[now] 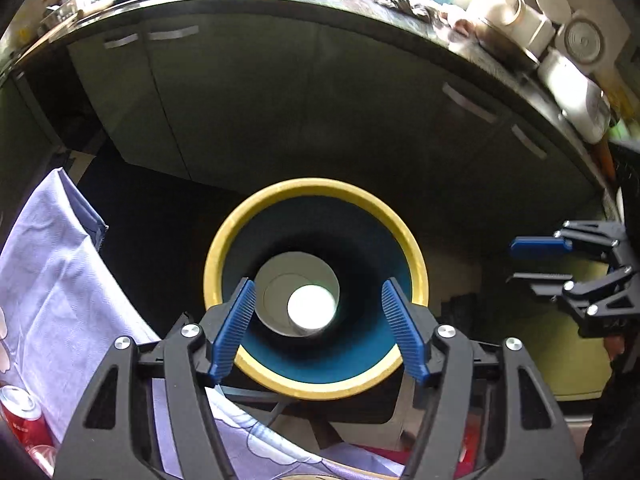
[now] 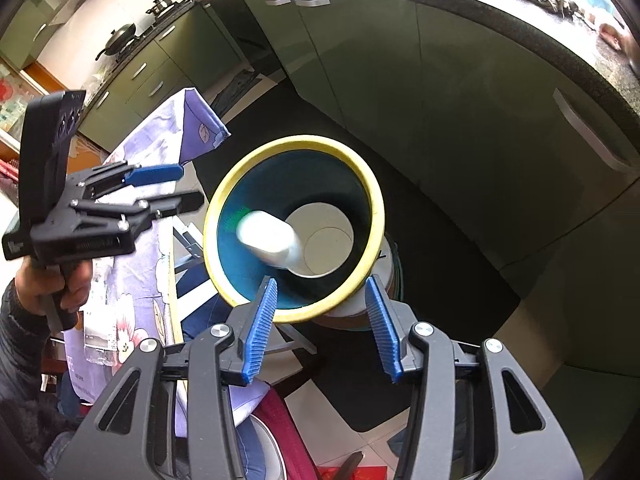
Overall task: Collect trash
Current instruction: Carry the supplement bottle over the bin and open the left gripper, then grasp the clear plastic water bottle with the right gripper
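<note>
A round bin with a yellow rim (image 1: 316, 186) and teal inside stands on the floor below both grippers; it also shows in the right wrist view (image 2: 374, 200). A white bottle (image 1: 311, 307) is inside the bin, blurred, and seen from the side in the right wrist view (image 2: 266, 236). My left gripper (image 1: 318, 328) is open and empty right above the bin mouth. My right gripper (image 2: 322, 322) is open and empty above the bin's near rim. The right gripper also shows at the right of the left wrist view (image 1: 540, 260), and the left gripper at the left of the right wrist view (image 2: 172, 186).
A table with a purple floral cloth (image 1: 52, 296) stands left of the bin, with a red can (image 1: 22, 416) on it. Green kitchen cabinets (image 1: 260, 100) and a dark counter with sink and dishes curve behind. A dark mat (image 2: 420, 280) covers the floor.
</note>
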Demonstrator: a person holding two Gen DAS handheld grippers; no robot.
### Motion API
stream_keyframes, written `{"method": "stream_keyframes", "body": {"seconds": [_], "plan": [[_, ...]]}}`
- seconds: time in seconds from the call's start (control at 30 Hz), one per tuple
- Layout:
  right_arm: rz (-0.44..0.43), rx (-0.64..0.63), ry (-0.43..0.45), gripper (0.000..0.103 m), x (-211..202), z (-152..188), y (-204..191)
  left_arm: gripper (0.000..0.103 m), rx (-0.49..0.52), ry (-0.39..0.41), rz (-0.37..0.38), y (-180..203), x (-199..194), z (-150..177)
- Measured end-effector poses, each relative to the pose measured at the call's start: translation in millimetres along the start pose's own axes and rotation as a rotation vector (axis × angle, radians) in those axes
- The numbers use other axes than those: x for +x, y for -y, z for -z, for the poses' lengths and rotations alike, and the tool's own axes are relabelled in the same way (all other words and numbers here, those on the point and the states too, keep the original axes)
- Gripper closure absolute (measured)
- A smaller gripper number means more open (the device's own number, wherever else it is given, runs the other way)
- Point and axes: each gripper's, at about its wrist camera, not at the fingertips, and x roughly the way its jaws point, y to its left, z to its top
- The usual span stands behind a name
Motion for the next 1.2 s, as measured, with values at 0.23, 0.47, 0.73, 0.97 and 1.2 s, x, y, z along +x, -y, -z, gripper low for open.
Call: {"method": "stream_keyframes", "body": {"seconds": [0.23,0.47,0.73,0.97,1.2], "plan": [[-0.026,-0.046,-0.030,0.057,14,4,-26,0.035,-0.056,0.152,0.039,-35,-83,41],[-0.043,-0.151,-0.121,0.056,47,7,-94,0.032,-0.141,0.280,-0.017,-85,-161,118],[-0.109,-0.249,-0.230,0.049,68,27,-205,0.026,-0.239,0.320,-0.043,-133,-210,198],[-0.143,-0.309,-0.343,0.035,88,52,-299,0.021,-0.299,0.402,-0.105,-173,-250,241],[-0.068,-0.314,-0.426,0.029,119,61,-336,0.017,-0.328,0.441,-0.145,-198,-271,260]]}}
